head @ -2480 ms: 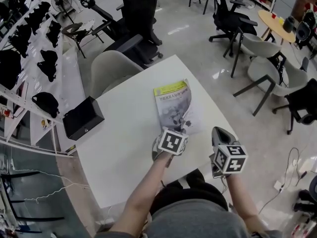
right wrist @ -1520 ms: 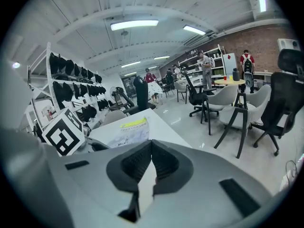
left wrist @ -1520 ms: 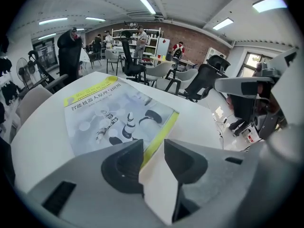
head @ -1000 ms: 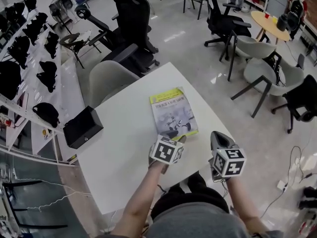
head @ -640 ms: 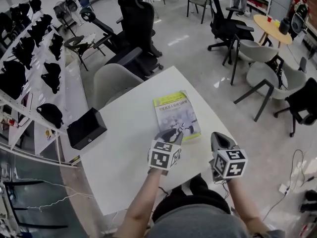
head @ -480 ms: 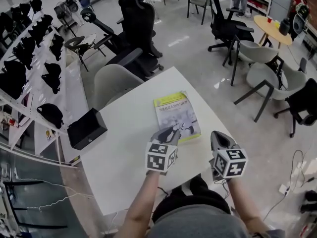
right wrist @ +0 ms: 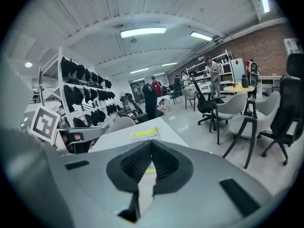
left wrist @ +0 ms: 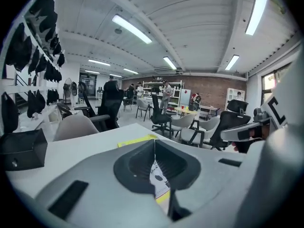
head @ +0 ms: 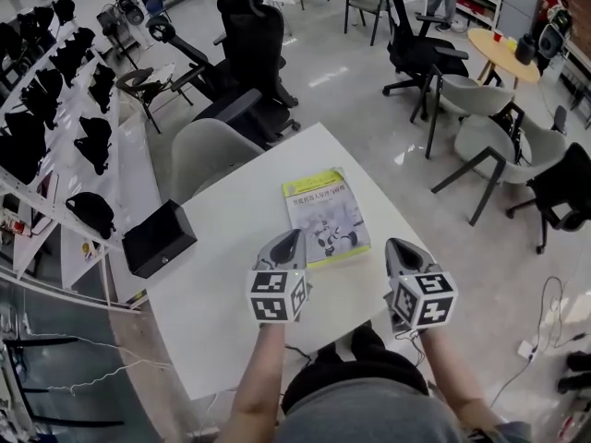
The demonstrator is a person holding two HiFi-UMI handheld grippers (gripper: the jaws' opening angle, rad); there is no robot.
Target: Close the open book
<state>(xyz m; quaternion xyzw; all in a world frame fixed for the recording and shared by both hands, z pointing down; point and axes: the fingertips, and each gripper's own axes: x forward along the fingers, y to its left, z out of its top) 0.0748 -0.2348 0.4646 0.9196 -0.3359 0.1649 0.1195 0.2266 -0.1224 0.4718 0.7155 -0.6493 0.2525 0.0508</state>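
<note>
The book [head: 325,215] lies closed and flat on the white table [head: 231,257], its yellow-and-grey cover facing up. My left gripper [head: 290,238] hovers above the table just left of the book's near corner, shut with nothing between its jaws. In the left gripper view the jaws [left wrist: 155,141] meet, and the book's yellow edge [left wrist: 137,140] shows beyond them. My right gripper [head: 397,245] is off the table's right edge, to the right of the book, also shut and empty. In the right gripper view its closed tips [right wrist: 151,142] point toward the book [right wrist: 145,134].
A black box [head: 159,238] sits at the table's left edge. A grey chair [head: 208,132] and a black office chair [head: 249,35] stand behind the table. Shelves of black gear [head: 55,81] line the left; more chairs [head: 499,137] stand at the right.
The book's raised cover has come down flat. My left gripper lifted off the book, drew back to the left and shut its jaws. The right gripper has hardly moved.
</note>
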